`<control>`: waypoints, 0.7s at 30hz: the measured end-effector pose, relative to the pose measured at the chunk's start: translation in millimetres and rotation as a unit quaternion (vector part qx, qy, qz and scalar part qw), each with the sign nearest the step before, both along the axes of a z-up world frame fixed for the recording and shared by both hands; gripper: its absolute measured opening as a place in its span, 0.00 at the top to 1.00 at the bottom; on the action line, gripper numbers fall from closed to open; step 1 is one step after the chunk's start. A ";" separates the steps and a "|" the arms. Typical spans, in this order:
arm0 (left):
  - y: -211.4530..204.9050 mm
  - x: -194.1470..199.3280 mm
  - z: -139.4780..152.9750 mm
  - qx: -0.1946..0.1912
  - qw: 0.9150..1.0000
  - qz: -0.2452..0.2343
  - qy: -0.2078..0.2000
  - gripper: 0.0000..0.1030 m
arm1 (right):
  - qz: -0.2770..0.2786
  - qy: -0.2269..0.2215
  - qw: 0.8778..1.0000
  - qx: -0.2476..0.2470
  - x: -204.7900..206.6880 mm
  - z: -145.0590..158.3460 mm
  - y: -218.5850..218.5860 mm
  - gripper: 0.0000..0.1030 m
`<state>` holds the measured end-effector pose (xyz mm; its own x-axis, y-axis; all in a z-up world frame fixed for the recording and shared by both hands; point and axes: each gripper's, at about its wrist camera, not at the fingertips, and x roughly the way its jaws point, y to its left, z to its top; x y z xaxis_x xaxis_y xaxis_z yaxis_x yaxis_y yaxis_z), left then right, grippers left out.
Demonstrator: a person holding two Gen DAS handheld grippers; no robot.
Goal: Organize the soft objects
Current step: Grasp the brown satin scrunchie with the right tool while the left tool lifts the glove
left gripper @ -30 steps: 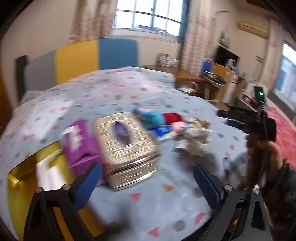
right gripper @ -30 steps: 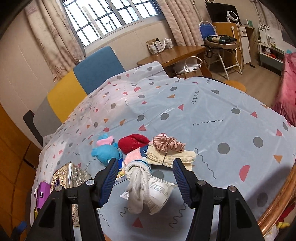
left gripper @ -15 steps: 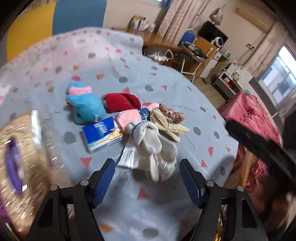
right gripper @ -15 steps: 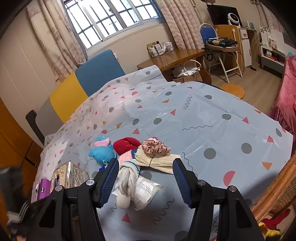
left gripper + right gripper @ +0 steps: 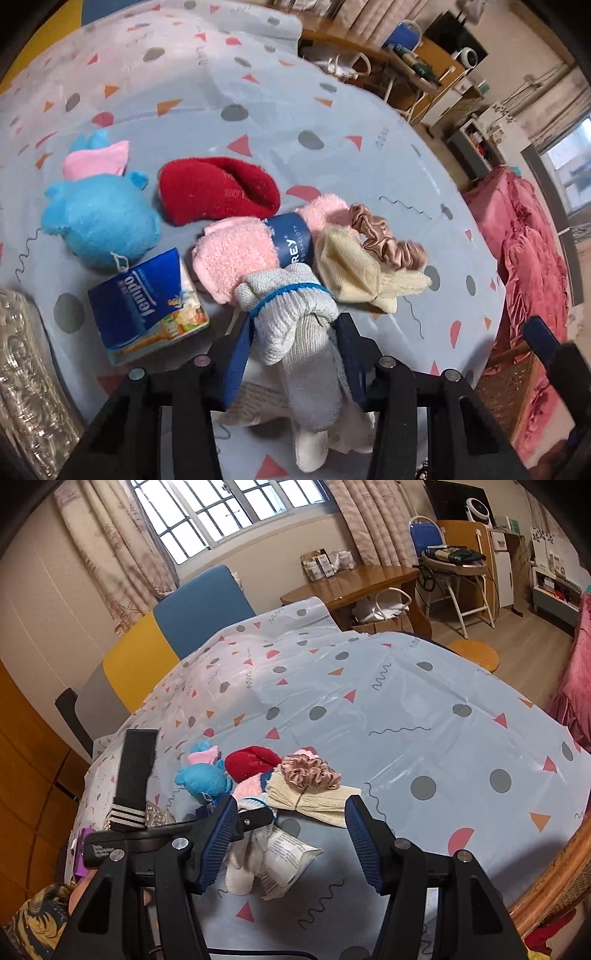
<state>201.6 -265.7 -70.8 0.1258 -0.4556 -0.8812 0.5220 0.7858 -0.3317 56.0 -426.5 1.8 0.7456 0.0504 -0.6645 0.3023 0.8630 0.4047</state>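
Note:
A pile of soft things lies on the patterned tablecloth: a blue plush toy (image 5: 99, 221), a red fuzzy sock (image 5: 218, 194), a pink banded cloth (image 5: 240, 254), a cream cloth (image 5: 354, 273), a pink scrunchie (image 5: 388, 243) and a bundled grey glove pair (image 5: 295, 321). My left gripper (image 5: 291, 362) is shut on the grey gloves, both blue pads pressing their sides. My right gripper (image 5: 288, 834) is open and empty, hovering above the table's near edge; the pile shows in its view (image 5: 258, 775) with the left gripper (image 5: 247, 819) reaching in.
A blue Tempo tissue pack (image 5: 147, 302) lies left of the gloves. A metallic tissue box (image 5: 26, 387) stands at far left. A white plastic packet (image 5: 288, 860) lies under the gloves. A wicker rim (image 5: 554, 878) borders the table at right.
My left gripper swung right from the tissue box, came down over the pile and closed on the grey gloves. My right gripper pulled back and up a little.

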 end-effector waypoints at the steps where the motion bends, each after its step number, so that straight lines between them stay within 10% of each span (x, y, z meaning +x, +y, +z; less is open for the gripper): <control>1: 4.8 -2.3 1.4 -0.006 1.000 0.003 -0.003 0.58 | -0.003 0.005 1.000 0.003 1.4 -2.6 -2.7 0.40; 21: 105.9 16.4 100.6 -0.045 0.991 0.084 -0.096 0.59 | -0.001 0.153 0.987 0.039 138.8 -78.3 -20.4 0.38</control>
